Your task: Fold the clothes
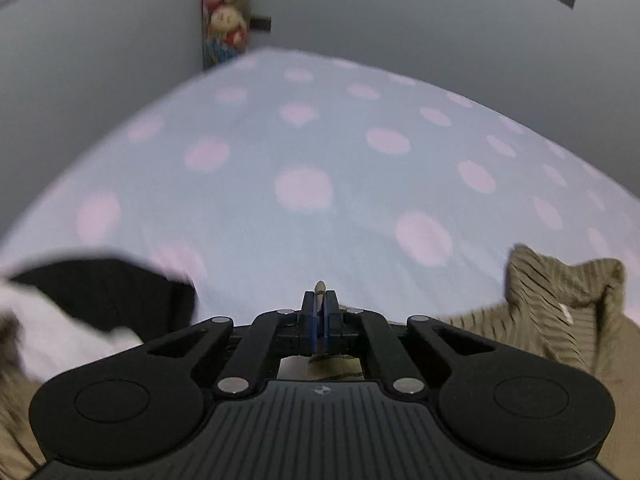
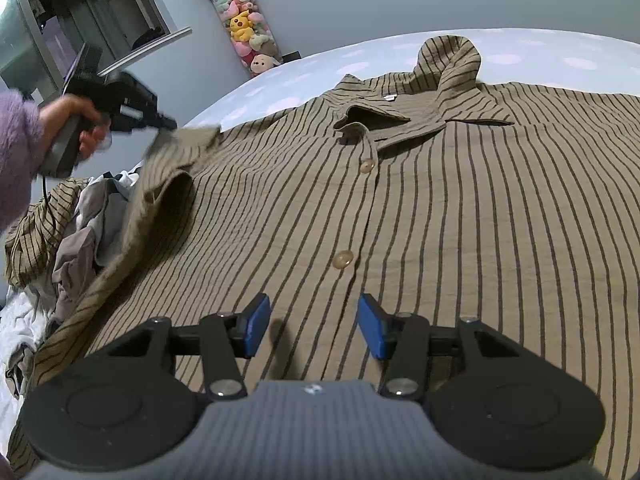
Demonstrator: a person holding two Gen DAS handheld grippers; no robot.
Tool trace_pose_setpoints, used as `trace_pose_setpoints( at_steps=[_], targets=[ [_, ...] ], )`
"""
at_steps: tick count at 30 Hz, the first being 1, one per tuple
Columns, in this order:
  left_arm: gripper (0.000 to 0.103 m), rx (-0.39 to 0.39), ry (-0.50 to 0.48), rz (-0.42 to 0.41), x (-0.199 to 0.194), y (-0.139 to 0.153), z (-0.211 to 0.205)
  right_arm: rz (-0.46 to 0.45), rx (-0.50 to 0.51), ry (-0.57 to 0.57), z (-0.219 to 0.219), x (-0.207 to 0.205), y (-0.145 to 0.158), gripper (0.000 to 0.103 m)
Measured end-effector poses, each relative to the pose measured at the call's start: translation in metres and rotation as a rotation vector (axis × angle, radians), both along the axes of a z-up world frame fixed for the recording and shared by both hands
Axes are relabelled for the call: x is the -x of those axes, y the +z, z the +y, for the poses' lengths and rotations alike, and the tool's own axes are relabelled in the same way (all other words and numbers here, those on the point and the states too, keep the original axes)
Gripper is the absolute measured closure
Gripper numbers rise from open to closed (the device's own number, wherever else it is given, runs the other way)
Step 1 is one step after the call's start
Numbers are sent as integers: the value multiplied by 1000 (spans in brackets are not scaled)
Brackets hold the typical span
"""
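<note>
A tan shirt with dark stripes lies face up and buttoned on the bed, collar at the far end. My right gripper hovers open low over its front, beside the button placket, with nothing between its blue pads. At the shirt's left shoulder my left gripper, held by a hand in a fuzzy purple sleeve, is shut on the fabric's edge, which it holds raised. In the left wrist view a sliver of tan cloth pokes out between the closed pads of the left gripper, and the shirt's collar shows at the right.
The bed sheet is pale blue with pink dots. A heap of other clothes lies left of the shirt, and a black and white garment shows there too. A tall clear tube of plush toys stands against the wall.
</note>
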State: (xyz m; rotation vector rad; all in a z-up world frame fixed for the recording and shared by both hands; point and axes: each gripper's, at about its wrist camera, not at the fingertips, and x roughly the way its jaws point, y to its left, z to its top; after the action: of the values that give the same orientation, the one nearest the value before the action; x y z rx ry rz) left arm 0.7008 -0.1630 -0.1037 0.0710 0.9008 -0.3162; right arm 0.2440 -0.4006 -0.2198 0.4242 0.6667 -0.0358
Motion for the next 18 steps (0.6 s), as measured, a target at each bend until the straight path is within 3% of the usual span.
trace_pose_setpoints(
  at_steps=[3, 10, 14, 18],
  targets=[
    [102, -76, -4, -30, -14, 10, -17, -1, 0, 5, 2, -1, 1, 51],
    [100, -180, -32, -24, -20, -20, -50, -8, -6, 9, 2, -1, 2, 51],
    [80, -203, -8, -34, -14, -19, -41, -14, -15, 7, 0, -1, 3, 51],
    [66, -199, -67, -71, 22, -2, -21, -17, -28, 1, -2, -1, 3, 51]
  ],
)
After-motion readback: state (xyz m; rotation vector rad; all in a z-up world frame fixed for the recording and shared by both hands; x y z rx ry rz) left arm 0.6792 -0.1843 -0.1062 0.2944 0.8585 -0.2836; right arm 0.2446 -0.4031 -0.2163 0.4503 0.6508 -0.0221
